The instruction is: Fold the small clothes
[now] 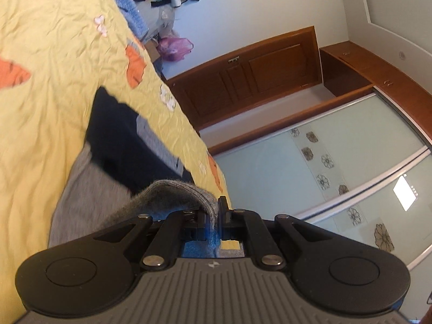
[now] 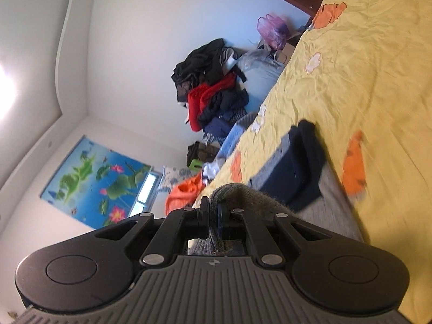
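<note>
Yellow flowered bedsheet (image 1: 54, 54) covers the bed, with a wooden door (image 1: 256, 73) and a clothes heap (image 2: 213, 91) beyond. Both views are tilted. The left gripper (image 1: 214, 216) has its jaws closed tight on a fold of the grey knitted garment (image 1: 89, 197). The right gripper (image 2: 213, 216) pinches another fold of it. A dark navy garment (image 1: 121, 145) lies on the sheet just beyond, touching the grey one.

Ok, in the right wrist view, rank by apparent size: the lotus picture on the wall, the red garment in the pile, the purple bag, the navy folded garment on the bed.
1. Lotus picture
2. Navy folded garment, nearer the camera, so unsure
3. Red garment
4. Purple bag
</note>
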Demonstrator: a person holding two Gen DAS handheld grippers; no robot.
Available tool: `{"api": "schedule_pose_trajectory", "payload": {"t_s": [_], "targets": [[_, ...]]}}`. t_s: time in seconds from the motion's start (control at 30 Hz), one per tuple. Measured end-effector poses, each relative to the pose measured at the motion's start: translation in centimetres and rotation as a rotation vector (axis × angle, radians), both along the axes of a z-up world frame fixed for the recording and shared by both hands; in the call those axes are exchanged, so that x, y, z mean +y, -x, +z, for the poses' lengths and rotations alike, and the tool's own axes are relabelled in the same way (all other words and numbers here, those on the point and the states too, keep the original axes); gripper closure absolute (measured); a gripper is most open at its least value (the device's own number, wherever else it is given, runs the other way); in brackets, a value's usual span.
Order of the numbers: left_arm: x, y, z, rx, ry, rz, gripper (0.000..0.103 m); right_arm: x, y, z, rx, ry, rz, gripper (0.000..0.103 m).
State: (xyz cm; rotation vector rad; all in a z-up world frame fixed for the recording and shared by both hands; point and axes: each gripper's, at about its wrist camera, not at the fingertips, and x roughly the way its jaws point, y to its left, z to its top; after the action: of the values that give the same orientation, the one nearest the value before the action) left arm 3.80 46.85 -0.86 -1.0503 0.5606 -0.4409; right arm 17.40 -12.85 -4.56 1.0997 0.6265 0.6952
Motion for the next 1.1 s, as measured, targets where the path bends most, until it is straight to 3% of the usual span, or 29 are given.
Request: {"api": "schedule_pose_trajectory", "payload": {"t_s": [0.43, 0.7, 0.9, 0.97, 1.0, 1.03, 1.1], "targets": [[2.2, -11.5, 0.1, 0.01, -0.057, 0.036, 0.097, 2.0, -13.2, -2.6, 0.064, 0.015, -0.022, 0.092], [3.0, -19.0, -2.7, 0.067, -0.106, 0.065, 0.097, 3.8, -20.5, -6.0, 0.15, 0.079, -0.038, 0.092], [3.1, -22.5, -5.1, 0.115, -0.157, 0.082, 0.097, 4.2, -23.3, -9.4, 0.238, 0.101, -0.066, 0.09], [3.2, -23.3, -5.8, 0.151, -0.206, 0.099, 0.091, 4.4, -23.8, -10.4, 0.279, 0.077, -0.065, 0.076], [3.3, -23.7, -5.8, 0.163, -0.236, 0.099, 0.087, 4.4, -23.9, -10.4, 0.29, 0.063, -0.07, 0.051], [3.6, -24.0, -5.6, 0.168, -0.264, 0.118, 0.077, 4.3, -23.7, -9.9, 0.28, 0.052, -0.087, 0.025], [4.9, -23.2, -4.7, 0.158, -0.278, 0.228, 0.039, 4.2, -22.9, -7.7, 0.223, 0.097, -0.121, 0.015]]}}
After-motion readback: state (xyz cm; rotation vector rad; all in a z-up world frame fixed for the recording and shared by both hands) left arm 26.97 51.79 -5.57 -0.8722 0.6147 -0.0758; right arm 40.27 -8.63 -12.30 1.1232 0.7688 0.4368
